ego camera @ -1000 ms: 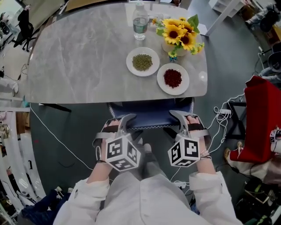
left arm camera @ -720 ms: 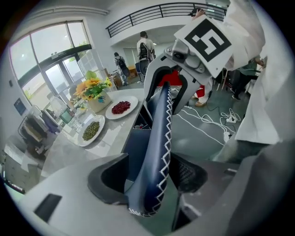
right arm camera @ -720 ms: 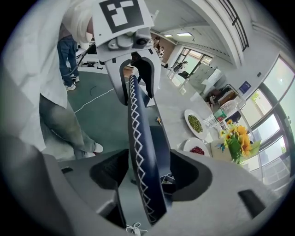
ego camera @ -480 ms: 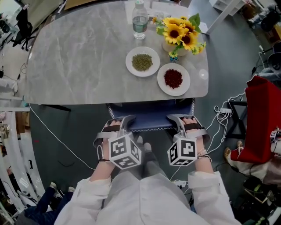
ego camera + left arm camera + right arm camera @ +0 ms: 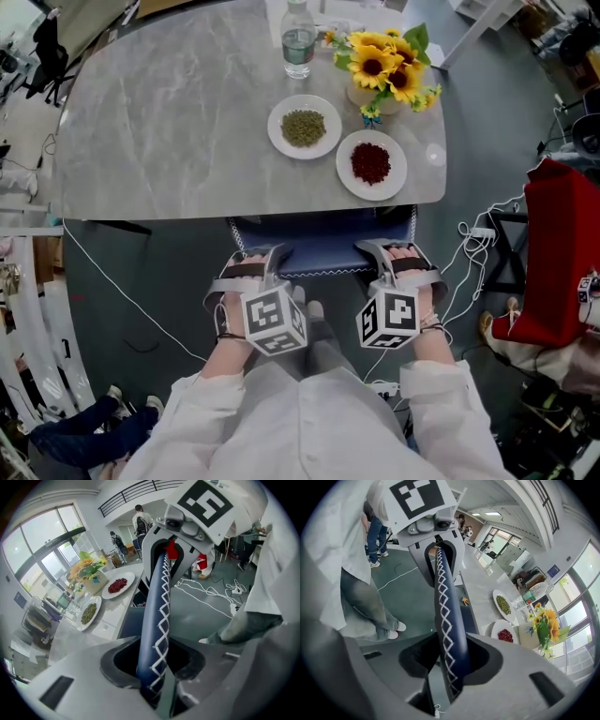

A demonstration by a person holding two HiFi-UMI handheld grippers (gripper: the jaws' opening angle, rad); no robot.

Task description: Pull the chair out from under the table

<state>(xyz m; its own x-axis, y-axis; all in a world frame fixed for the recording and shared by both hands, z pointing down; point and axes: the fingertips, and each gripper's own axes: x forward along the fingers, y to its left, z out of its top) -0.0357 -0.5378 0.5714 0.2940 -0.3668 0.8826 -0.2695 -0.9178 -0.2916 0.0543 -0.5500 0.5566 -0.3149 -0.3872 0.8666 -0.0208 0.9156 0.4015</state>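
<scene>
The left gripper (image 5: 251, 259) and the right gripper (image 5: 397, 253), whose jaws have just been closing, each pinch the stitched top edge of the navy chair (image 5: 319, 253), which is tucked under the table (image 5: 169, 141), so the grasp looks made and the next move calls for an even pull back with both hands.

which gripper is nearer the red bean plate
Right. The right gripper holds the chair back just short of the red bean plate; the left gripper holds its far left end. Both jaws have just been closing on it.
</scene>
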